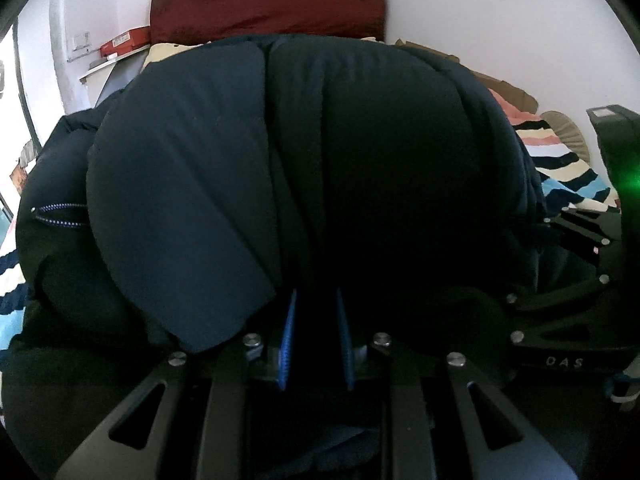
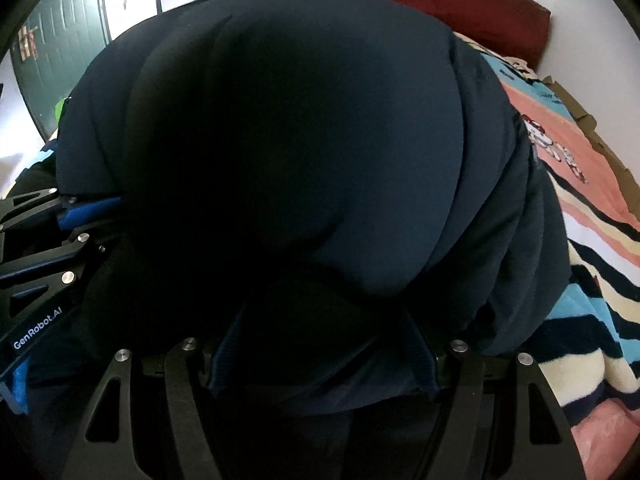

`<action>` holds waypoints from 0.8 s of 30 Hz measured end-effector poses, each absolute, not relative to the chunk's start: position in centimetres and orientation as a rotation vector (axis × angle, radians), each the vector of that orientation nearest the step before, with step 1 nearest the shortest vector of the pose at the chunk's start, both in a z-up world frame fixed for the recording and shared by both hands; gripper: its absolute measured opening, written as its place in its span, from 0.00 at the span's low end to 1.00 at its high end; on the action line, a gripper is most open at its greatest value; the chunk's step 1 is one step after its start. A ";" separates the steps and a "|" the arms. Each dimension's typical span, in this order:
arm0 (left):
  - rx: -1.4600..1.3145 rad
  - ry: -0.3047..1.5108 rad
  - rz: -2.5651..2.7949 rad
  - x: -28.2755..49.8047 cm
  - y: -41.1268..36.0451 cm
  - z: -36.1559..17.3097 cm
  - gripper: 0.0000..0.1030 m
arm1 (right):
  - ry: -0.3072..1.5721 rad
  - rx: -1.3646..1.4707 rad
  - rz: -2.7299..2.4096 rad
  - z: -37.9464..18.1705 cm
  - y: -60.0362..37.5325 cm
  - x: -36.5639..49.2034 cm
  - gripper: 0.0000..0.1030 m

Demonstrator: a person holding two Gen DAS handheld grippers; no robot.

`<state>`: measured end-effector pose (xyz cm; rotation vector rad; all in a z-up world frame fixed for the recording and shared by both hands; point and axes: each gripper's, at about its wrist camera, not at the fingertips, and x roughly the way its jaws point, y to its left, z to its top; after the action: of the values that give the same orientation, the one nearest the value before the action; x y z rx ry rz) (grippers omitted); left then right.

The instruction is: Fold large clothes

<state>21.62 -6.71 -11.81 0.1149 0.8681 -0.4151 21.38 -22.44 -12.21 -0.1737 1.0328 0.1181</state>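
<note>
Jacket [image 1: 304, 168], dark navy, padded, bunched into a thick mound on the bed [image 2: 592, 216]; it fills nearly all of both wrist views. Striped blanket shows past its right edge, dark red headboard [image 1: 264, 4] behind.

Left gripper [image 1: 316, 312]: blue pads stand narrow, with a fold of fabric pushed down between them. I judge it pinched on the jacket, though the tips are buried and I can't see contact. Right gripper [image 2: 324, 340]: jaws set wider, a ribbed hem or cuff edge draped across the gap. Whether it is clamped or just lying under cloth, I cannot tell.

Key relation: the bulk lies straight ahead of and above both grippers, rising away from me toward the headboard. Both grippers sit at the near edge of the mound, side by side and close. The right gripper's body shows at the right margin of the left view, the left one's at the left margin of the right view. Neither is clearly nearer to the bulk.

My judgement: the next fold goes forward, carrying this near edge up and over. Risk: padded layers slipping from the narrow pinch.
</note>
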 end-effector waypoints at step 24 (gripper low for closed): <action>0.212 0.940 -0.334 13.1 -8.7 -6.3 0.43 | 1.107 -0.168 0.100 -10.5 -22.7 22.6 0.70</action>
<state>13.07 -8.66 -6.25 0.2117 0.9402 -0.3341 22.62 -22.75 -10.50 -0.1679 1.1070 0.0997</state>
